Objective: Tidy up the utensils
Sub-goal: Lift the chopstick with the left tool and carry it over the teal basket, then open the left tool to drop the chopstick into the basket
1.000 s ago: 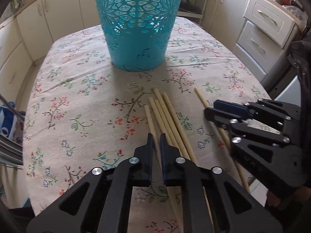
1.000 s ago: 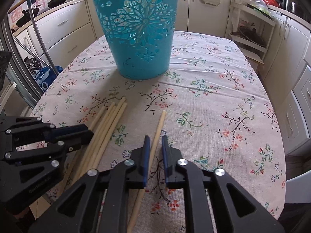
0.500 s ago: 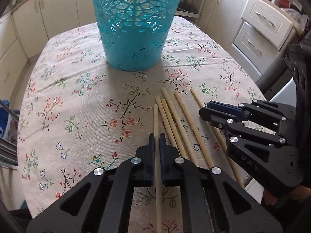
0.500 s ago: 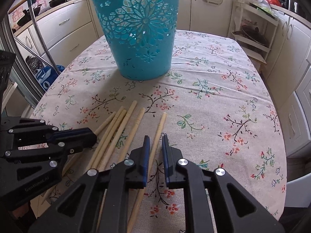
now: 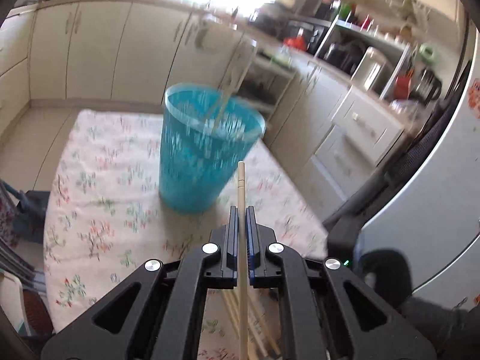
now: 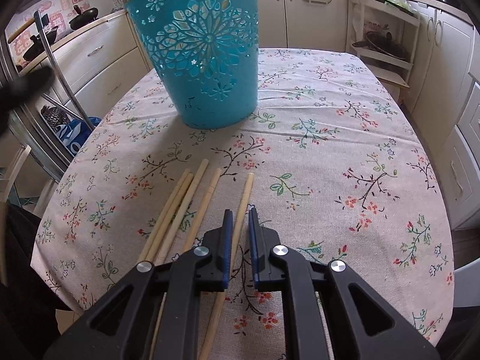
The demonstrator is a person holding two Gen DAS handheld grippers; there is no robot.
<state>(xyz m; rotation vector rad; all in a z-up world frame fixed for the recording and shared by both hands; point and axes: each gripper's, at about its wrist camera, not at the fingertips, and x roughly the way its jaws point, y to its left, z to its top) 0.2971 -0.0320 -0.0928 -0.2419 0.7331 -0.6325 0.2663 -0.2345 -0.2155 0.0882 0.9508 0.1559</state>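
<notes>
While the left claw [image 5: 241, 210] is pressed together on a single wooden chopstick [image 5: 241, 186], that chopstick runs straight up the middle of the left wrist view, its tip poking out past the fingertips and showing in front of the lower wall of the teal openwork basket [image 5: 207, 150]. This view is motion-blurred; the basket stands upright on the counter [image 5: 99, 180], which wears a floral cloth, and a few more chopsticks show faintly beneath the claw's frame. From the right wrist view, the right claw [image 6: 239, 213] sits low over the cloth with its jaws narrowed to a slim gap, and another chopstick [image 6: 245, 193] lies between the blue pads [image 6: 226, 237], its far end reaching out ahead of the fingertips toward the basket [image 6: 207, 60]. Whether the pads actually press on it I cannot tell; it seems to rest flat on the counter [image 6: 330, 150]. Just to the left of this claw lie four loose chopsticks [image 6: 186, 207], roughly parallel and fanned slightly, apart from the basket beyond them.
</notes>
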